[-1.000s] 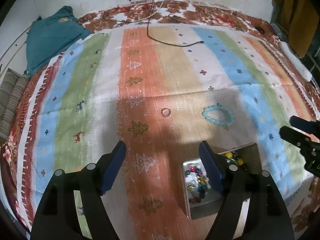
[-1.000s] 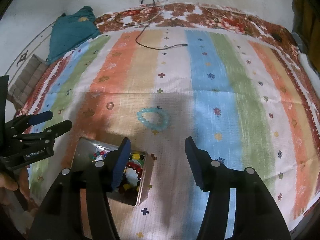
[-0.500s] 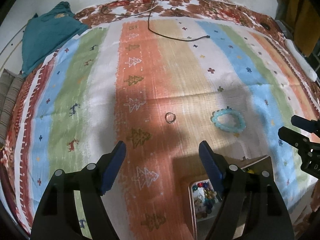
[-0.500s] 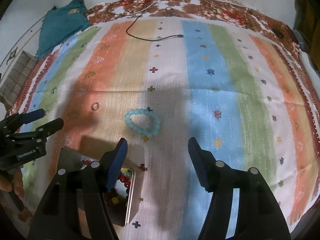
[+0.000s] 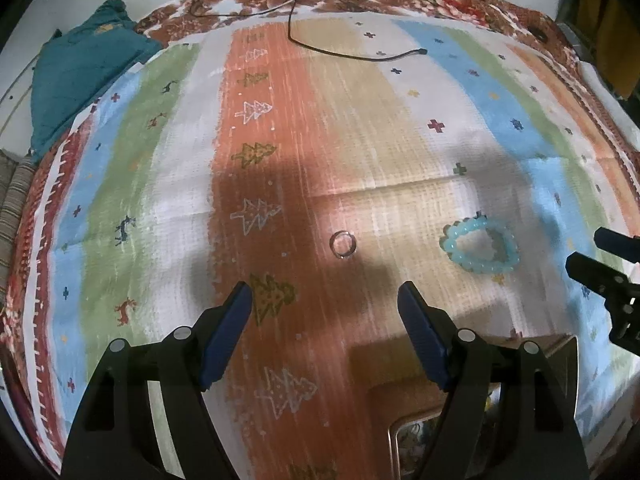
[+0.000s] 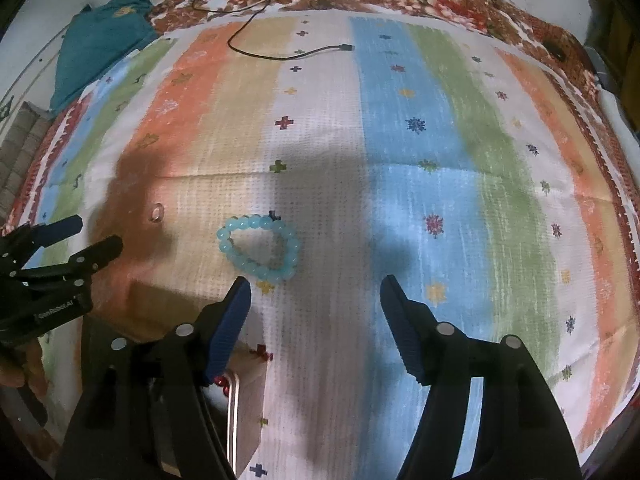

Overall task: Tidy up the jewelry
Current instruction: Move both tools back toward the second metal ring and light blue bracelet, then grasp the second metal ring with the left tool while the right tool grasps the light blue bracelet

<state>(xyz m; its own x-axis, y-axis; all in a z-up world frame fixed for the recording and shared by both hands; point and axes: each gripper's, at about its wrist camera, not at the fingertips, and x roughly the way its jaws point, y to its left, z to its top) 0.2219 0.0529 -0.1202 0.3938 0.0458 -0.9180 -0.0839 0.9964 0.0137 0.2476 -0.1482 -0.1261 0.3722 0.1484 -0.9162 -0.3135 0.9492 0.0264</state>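
A: Left tool [image 5: 324,304] first. We see both blue pads spread wide, nothing between them, only striped bedspread [image 5: 360,128] below. The small metal ring [image 5: 343,244] lies flat on the cloth just beyond the tips, where the orange stripe meets the tan one, in shadow.

B: Agreed. Right tool [image 6: 315,294]: its jaws are opening, and we see nothing between them. The pale blue bead bracelet [image 6: 258,248] lies flat just ahead of its left pad, apart from it, mostly on the tan and white stripes.

A: From the left wrist view the bracelet sits to the right of the ring, the two well apart. The right tool's dark fingertips show at the right edge, near the bracelet but not touching.

B: And the metal box [image 6: 234,412]?

A: Low in both views, largely hidden behind the tools. We see a shiny rim and a few red beads [image 6: 221,381] at its edge in the right wrist view. The contents are too blurred to list.

B: Far side of the bed: a teal cloth [image 5: 80,68] bunched at the left corner, a black cable [image 5: 352,53] trailing across the stripes, its plug end free on the cloth.

A: A bit of a hand [image 6: 18,372] shows under the left tool in the right wrist view.
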